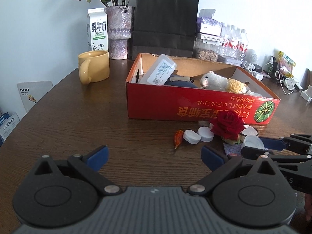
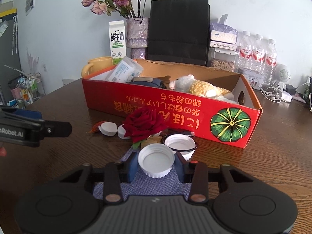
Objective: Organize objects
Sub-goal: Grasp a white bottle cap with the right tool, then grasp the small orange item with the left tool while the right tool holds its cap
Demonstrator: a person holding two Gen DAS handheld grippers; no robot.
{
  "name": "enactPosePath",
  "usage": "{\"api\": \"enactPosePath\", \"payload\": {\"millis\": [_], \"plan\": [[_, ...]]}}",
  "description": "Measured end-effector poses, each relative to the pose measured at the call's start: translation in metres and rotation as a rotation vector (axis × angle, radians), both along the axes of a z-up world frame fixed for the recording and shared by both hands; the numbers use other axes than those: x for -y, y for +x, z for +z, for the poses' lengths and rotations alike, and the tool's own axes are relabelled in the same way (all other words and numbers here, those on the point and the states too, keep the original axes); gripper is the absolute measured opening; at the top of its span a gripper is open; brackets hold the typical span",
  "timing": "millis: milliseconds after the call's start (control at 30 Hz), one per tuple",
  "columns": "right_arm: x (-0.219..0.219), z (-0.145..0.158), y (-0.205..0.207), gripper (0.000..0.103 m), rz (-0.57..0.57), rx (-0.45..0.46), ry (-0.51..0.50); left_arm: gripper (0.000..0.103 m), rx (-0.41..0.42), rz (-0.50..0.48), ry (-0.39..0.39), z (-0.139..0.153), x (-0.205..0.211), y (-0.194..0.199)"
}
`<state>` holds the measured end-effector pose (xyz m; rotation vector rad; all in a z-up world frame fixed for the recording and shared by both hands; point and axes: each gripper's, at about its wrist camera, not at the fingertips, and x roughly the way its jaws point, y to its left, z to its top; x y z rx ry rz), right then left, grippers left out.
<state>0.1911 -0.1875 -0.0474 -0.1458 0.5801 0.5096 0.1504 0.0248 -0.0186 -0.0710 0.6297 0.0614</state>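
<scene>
Right tool point(image 2: 156, 165) has its blue pads on either side of a white cap point(image 2: 156, 160) that lies open side up on a blue cloth mat point(image 2: 142, 187); the left pad seems to touch the cap's ribbed wall, though whether the right one presses it cannot be told. Left tool point(image 1: 155, 154) hovers with its fingers wide apart and nothing between them, over bare brown table point(image 1: 78, 120).

Ahead of the held cap sits a second white cap point(image 2: 179, 144) ringed in black, just beside it, and a red rose point(image 2: 145, 123) stands close behind both. Two more white caps point(image 1: 198, 135) and an orange scrap point(image 1: 178, 138) lie left of the rose. The red cardboard box point(image 2: 175, 109) runs across the table right behind this cluster, its near wall closing off the far side; inside lie a plush sheep point(image 2: 198, 85), a white container point(image 2: 124, 70) and a dark blue item. Open table lies to the left of the cluster, in front of the box's left end. A yellow mug point(image 1: 93, 66), milk carton point(image 1: 97, 29), vase, black paper bag point(image 1: 165, 17) and water bottles point(image 2: 257, 52) line the wall.
</scene>
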Motion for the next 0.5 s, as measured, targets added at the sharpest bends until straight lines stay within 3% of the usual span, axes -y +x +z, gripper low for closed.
{"api": "enactPosePath", "payload": {"millis": [500], "plan": [[0.017, 0.006, 0.0, 0.039, -0.076, 0.098, 0.047, 0.1, -0.069, 0.012, 0.099, -0.021, 0.006, 0.052]]}}
